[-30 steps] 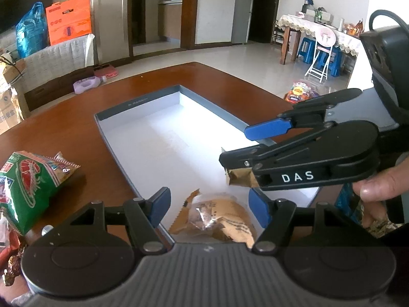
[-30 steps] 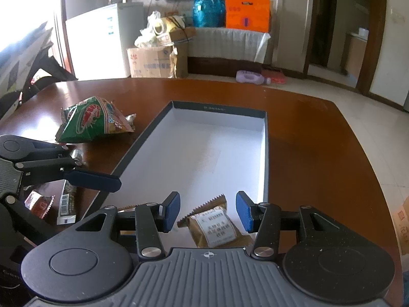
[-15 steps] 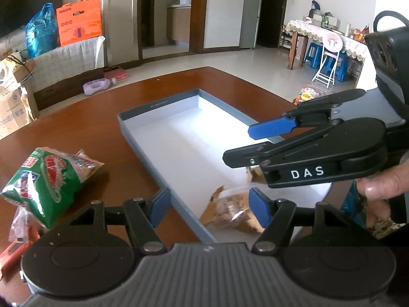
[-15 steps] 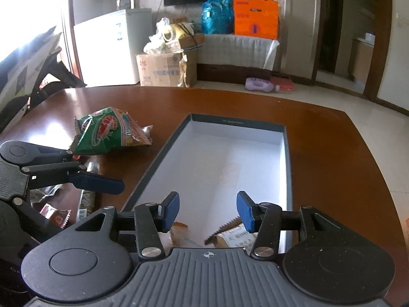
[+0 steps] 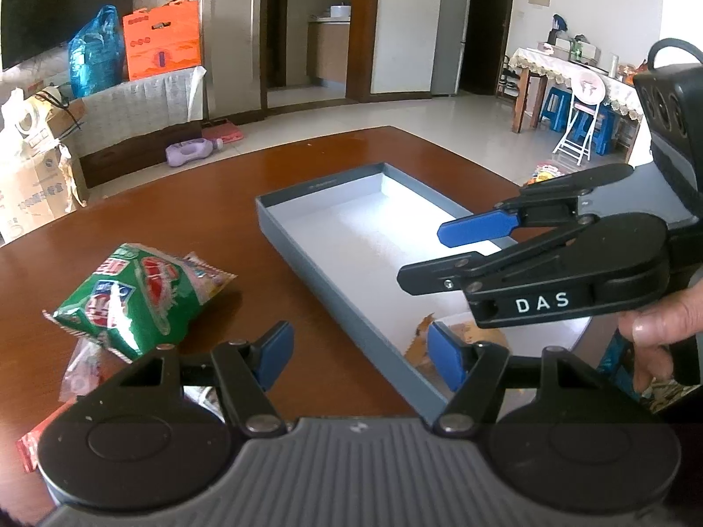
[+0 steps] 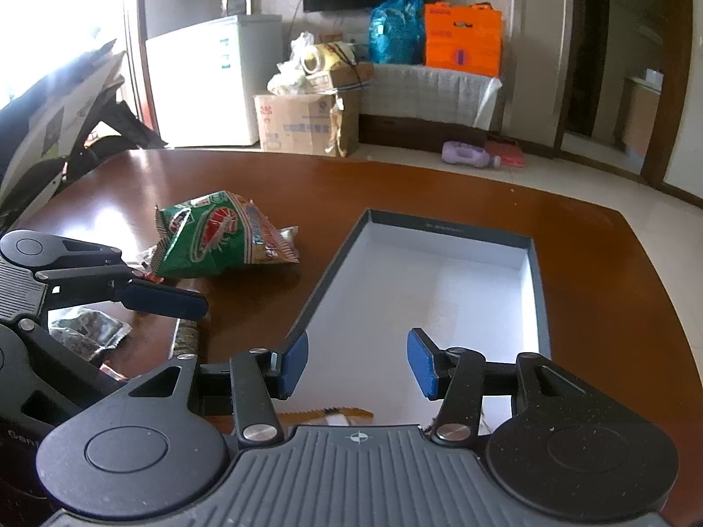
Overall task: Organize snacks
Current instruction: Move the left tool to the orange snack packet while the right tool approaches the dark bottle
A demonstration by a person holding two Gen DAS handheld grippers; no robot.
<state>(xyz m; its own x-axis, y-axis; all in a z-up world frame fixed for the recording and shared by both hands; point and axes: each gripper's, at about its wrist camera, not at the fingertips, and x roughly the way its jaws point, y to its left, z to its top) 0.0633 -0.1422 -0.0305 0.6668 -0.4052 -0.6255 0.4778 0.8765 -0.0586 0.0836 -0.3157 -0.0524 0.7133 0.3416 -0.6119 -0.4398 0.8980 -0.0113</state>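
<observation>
A grey shallow box point(image 5: 307, 237) with a white floor lies on the brown table; it also shows in the right wrist view point(image 6: 538, 290). Brown snack packets point(image 5: 422, 342) lie at its near end, with only an edge point(image 6: 334, 413) showing in the right wrist view. A green snack bag point(image 5: 136, 298) lies left of the box, seen too in the right wrist view point(image 6: 215, 237). My left gripper point(image 5: 360, 358) is open and empty above the box's left wall. My right gripper point(image 6: 358, 364) is open and empty over the box's near end.
Small wrapped snacks point(image 6: 88, 333) lie on the table left of the box, under the left gripper. A red packet point(image 5: 33, 443) lies at the near left. Boxes and bags point(image 6: 307, 118) stand on the floor beyond the table.
Both grippers have pulled back and risen from the box's near end. The left one has swung left towards the green bag. The brown packets stay in the box.
</observation>
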